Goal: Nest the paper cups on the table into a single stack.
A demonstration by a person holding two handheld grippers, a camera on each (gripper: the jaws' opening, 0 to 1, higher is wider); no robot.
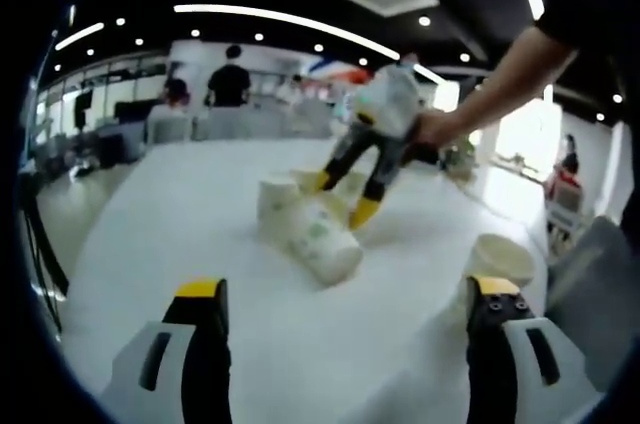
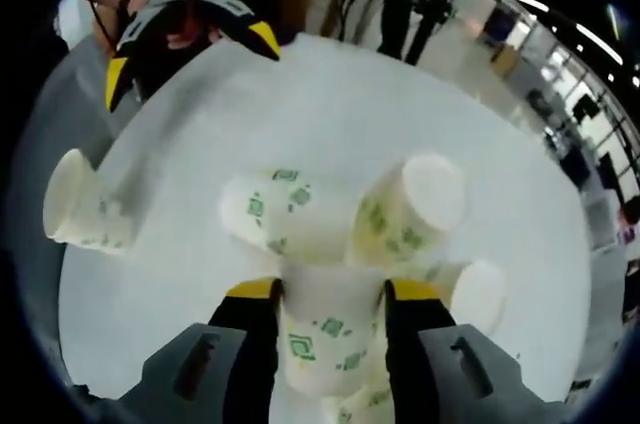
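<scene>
The right gripper [image 2: 330,289] was closed around a paper cup [image 2: 325,329], its yellow-tipped jaws pressed to the cup's two sides; the cup's green-printed wall ran down between them toward the bottom of the right gripper view. In the left gripper view that same gripper [image 1: 340,194] stood over the middle of the white round table [image 1: 200,234], held by a person's hand [image 1: 435,129], with its yellow tips down among the cups.

The left gripper [image 1: 350,289] was released — its jaws stood wide apart with bare tabletop between them. In the right gripper view it [image 2: 190,39] hung at the far edge of the table, jaws spread.

Just beyond the gripped cup lay a cluster of cups on their sides: one cup [image 2: 265,209] to the left and another cup [image 2: 410,209] to the right with its flat base turned up, and a third [image 2: 475,294] further right. A lone cup [image 2: 80,204] lay well apart at the table's left edge; in the left gripper view that lone cup [image 1: 500,259] sat just beyond the left gripper's right jaw.

Behind the table — an office with people [image 1: 228,79] and ceiling strip lights [image 1: 290,19].
</scene>
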